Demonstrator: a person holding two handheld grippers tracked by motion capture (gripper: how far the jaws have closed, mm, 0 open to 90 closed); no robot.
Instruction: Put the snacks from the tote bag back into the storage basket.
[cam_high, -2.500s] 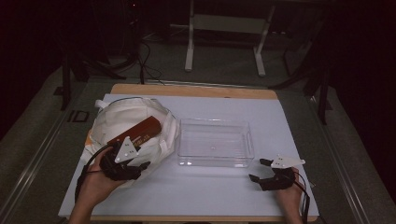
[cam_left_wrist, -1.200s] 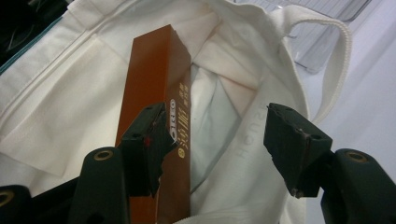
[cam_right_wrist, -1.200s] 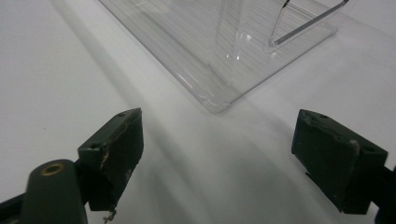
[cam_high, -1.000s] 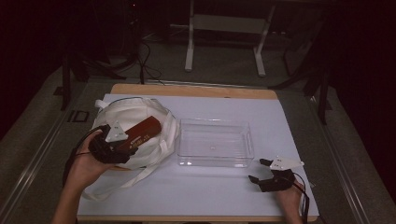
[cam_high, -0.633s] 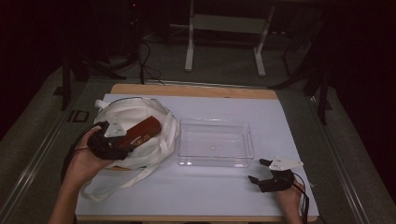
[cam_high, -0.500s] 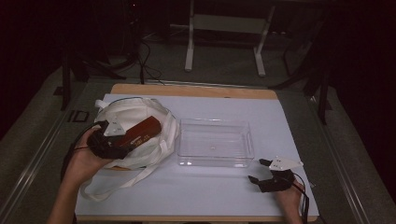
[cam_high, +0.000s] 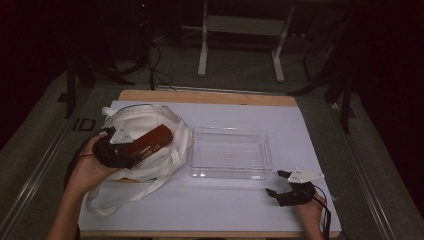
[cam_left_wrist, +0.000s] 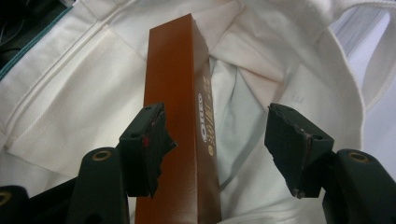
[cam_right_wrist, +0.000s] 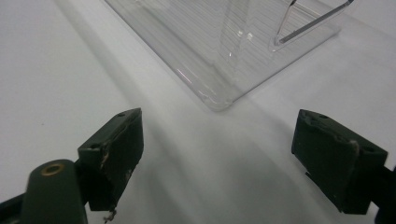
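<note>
Tongs (cam_high: 131, 150) in our left hand sat over the white bag (cam_high: 170, 152), the brown box (cam_high: 152, 141) inside. Left gripper view: jaws just eased apart, box (cam_left_wrist: 180, 121) between, right pad clear. Right gripper view: tongs (cam_right_wrist: 219, 154) gaped wide near the clear tray (cam_right_wrist: 243, 51).

— What am I working on here?

— I see a wooden table (cam_high: 210, 96) with a white sheet (cam_high: 225, 210) spread over nearly all of it; bare wood shows along the twelve o'clock edge.

— What lies on the sheet?

— At nine o'clock a white cloth bag (cam_high: 165, 155), its straps trailing toward seven. Just beside it, around the centre, sits a clear plastic tray (cam_high: 230, 172). Down at five o'clock my right gripper (cam_high: 280, 184) rests on the sheet, near the tray's corner.
</note>
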